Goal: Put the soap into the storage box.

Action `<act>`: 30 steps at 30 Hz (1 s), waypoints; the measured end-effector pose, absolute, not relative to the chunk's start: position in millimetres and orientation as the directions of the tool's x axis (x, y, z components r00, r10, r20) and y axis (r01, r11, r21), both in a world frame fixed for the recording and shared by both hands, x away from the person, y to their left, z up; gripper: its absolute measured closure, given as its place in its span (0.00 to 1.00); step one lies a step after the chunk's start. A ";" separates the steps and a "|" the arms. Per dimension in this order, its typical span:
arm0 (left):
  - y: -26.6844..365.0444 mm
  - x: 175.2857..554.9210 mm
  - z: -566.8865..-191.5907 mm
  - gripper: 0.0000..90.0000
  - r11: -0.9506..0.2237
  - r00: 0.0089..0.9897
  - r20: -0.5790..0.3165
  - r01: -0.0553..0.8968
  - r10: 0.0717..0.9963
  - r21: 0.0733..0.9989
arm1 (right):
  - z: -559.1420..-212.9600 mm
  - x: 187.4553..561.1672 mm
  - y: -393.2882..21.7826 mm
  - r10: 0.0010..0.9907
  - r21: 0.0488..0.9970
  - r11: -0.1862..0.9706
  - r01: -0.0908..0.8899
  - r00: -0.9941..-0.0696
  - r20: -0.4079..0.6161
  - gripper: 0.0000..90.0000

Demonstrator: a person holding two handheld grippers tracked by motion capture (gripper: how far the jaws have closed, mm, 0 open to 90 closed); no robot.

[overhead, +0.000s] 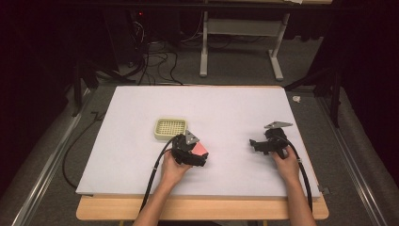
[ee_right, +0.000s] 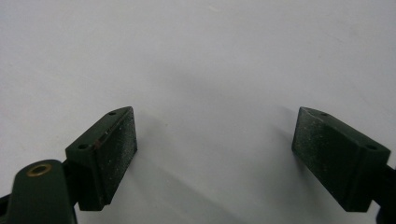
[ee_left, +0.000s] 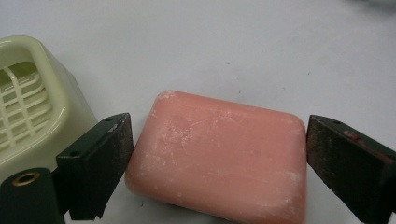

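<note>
Soap (ee_left: 217, 156): 1 pink rounded bar, chalky matte surface, lying flat on the white counter (overhead: 235, 108) just beside a cream slotted plastic dish (ee_left: 28, 107). Left tool (ee_left: 217, 154): jaws wide, flanking the bar at its 2 ends. Right tool (ee_right: 215, 154): jaws wide, holding nothing.

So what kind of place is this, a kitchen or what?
More likely a lab or recording setup than a kitchen: a white-covered table, loose cables on the floor behind it, dark surroundings, and a hand-held left gripper around a soap.
</note>
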State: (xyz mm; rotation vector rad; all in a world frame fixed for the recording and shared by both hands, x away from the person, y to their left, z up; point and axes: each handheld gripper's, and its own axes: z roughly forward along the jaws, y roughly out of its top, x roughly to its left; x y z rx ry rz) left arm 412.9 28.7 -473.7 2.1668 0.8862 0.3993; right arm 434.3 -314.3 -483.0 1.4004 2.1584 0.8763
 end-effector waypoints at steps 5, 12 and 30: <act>27.5 413.2 -476.7 0.12 -0.497 0.714 0.014 0.474 0.700 0.727 | -483.0 434.4 -314.3 0.915 0.701 0.294 0.650 -0.404 -0.009 0.16; 25.8 413.6 -479.3 0.13 -0.509 0.714 0.024 0.474 0.700 0.718 | -483.0 434.3 -314.3 0.915 0.701 0.294 0.650 -0.404 -0.009 0.16; 24.6 411.9 -481.3 0.15 -0.532 0.723 0.048 0.460 0.689 0.711 | -483.0 434.3 -314.3 0.915 0.701 0.293 0.650 -0.403 -0.008 0.16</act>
